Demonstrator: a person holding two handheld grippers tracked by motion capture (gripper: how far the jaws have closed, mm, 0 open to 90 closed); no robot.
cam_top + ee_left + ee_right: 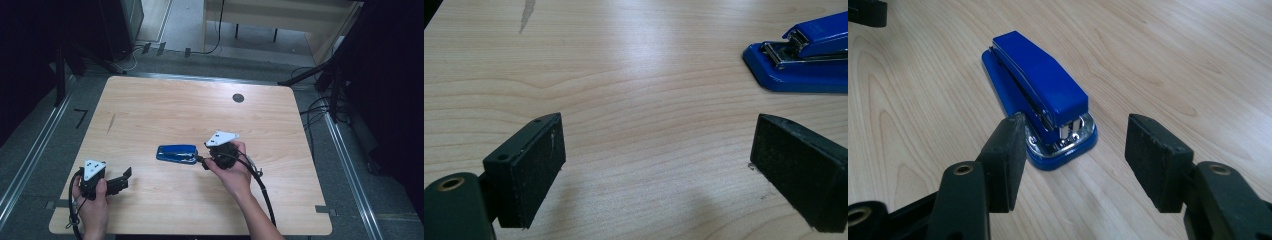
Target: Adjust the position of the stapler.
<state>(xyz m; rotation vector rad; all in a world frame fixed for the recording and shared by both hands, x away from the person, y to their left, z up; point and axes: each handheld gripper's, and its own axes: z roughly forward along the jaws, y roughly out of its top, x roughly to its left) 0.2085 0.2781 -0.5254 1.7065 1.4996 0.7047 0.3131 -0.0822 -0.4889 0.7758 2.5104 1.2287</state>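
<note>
A blue stapler (pixel 176 153) lies flat on the wooden table (pixel 150 110), approx. in the middle of the near half; its long side runs left-right in the high view, and the metal mouth end points to the person's right side.

The right gripper (pixel 203 163) is just beside that mouth end, held in the right hand (pixel 234 172); a grey three-cornered plate sits on top and a black cable goes back along the forearm. In the right gripper view the jaws stand open at a medium width, nothing between the pads; the stapler (pixel 1040 97) is in front of the gripper (pixel 1075 162), a bit to the left side, so the left pad is near the chrome front of the stapler; if it touches or not I cannot tell. The right pad has only bare wood beside it.

The left gripper (pixel 125 180) is well apart from the stapler, near the table's front-left corner, in the left hand (pixel 92 200); it points to the right across the table. In the left gripper view its jaws are wide open, w/ only bare wood between them (pixel 656 165); the stapler (pixel 801 57) shows at the upper right, farther off, seen from the hinge-less open end w/ the metal parts visible.

Also on the table: a small dark round hole (pixel 238 98) near the far edge, and a thin grey smear (pixel 110 123) on the left part.
</note>
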